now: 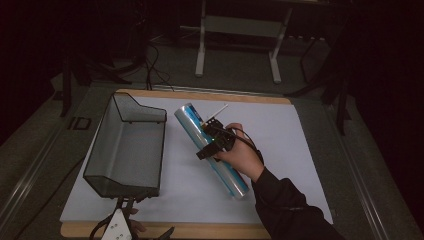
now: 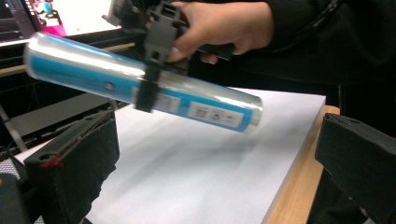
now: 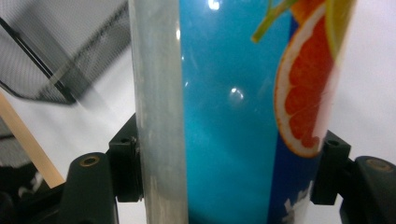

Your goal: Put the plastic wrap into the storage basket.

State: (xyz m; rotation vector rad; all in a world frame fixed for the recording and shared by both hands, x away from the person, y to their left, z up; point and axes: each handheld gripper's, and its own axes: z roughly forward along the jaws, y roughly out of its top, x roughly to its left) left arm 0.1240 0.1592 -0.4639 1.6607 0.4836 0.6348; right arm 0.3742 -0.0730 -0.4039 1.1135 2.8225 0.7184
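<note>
High view down over the table (image 1: 300,150); gripper views low and close, all sharing the blue tube (image 1: 212,150).

Long tube (image 1: 212,150): silver and blue shiny cylinder, orange citrus slice printed on blue side, small white label boxes near one end. Lying slantwise in air above white sheet, one end (image 2: 35,53) pointing toward far edge beside mesh basket, other end toward near right. Being clamped across its middle between black jaws, lifted clear of surface, nearly level. Ends silvery, capped flat.
</note>
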